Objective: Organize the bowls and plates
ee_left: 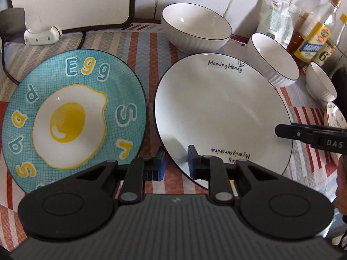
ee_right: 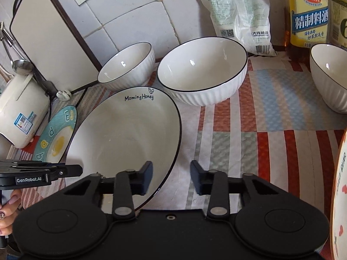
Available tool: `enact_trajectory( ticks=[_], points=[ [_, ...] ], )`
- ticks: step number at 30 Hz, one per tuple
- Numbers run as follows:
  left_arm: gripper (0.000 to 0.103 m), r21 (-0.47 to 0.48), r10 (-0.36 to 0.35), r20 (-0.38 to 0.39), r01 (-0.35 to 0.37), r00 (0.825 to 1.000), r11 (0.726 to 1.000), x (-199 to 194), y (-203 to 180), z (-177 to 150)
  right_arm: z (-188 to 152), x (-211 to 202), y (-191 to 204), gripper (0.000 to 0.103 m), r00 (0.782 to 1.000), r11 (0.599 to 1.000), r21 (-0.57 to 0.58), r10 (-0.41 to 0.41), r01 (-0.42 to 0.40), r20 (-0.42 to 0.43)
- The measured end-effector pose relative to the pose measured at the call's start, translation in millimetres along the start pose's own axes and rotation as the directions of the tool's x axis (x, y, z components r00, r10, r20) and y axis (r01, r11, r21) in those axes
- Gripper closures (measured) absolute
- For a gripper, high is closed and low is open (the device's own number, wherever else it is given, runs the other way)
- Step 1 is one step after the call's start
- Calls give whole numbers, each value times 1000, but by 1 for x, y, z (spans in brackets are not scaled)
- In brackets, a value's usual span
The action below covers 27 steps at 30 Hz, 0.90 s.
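Note:
A white plate (ee_left: 216,112) (ee_right: 125,134) lettered "Morning Honey" lies on the striped cloth beside a teal egg plate (ee_left: 73,117) (ee_right: 56,138). My left gripper (ee_left: 176,163) (ee_right: 78,170) is shut on the white plate's near-left rim, one pad outside and one on its face. My right gripper (ee_right: 172,177) (ee_left: 278,131) straddles the opposite rim, open, with clear gaps beside both pads. Behind the plates stand three white ribbed bowls: a big one (ee_left: 195,28) (ee_right: 128,65), a middle one (ee_left: 271,58) (ee_right: 201,71) and a small one (ee_left: 321,84) (ee_right: 329,75).
A cutting board (ee_left: 71,0) leans on the tiled wall at the back left, with a rice cooker (ee_right: 19,112) beside it. Bottles (ee_left: 314,36) and a white bag (ee_right: 238,15) crowd the back right. A heart-patterned plate (ee_right: 340,195) lies at the right edge. A person's hand (ee_right: 8,205) holds the left gripper.

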<state>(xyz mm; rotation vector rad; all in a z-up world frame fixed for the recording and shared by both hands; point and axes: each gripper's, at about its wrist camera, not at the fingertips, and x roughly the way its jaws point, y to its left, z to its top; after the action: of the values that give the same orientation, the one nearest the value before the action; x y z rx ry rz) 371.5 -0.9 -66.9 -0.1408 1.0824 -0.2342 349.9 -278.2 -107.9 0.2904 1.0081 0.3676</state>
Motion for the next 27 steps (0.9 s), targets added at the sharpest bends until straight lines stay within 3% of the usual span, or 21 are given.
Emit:
enact_trajectory(
  ticks=[4,9,10,11,12,17,27],
  points=[
    [83,-16,7,10,-7,1000,1000,4,2,3,3,7,-2,69,1000,1000,11,-2,2,-2],
    [80,1,1,28,-1,1000,1000,8,2,4,9,13,-2,66,998,1000,10,-17,16,67],
    [80,17,7,43,-7,999,1000,7,0,1,9,16,-2,69,997,1000,9,-25,24,71],
    [80,26,10,60,-12,998,1000,6,0,-2,9,18,-2,85,998,1000,8,-16,15,69],
    [80,40,15,73,-18,997,999,6,-2,-4,9,17,-2,88,997,1000,15,16,-18,75],
    [82,73,36,87,-43,996,996,1,-7,-7,7,10,-2,90,997,999,44,7,-10,82],
    [82,145,-19,92,6,996,989,-28,-22,-31,-15,-22,-5,90,996,998,67,-5,-1,90]
  ],
)
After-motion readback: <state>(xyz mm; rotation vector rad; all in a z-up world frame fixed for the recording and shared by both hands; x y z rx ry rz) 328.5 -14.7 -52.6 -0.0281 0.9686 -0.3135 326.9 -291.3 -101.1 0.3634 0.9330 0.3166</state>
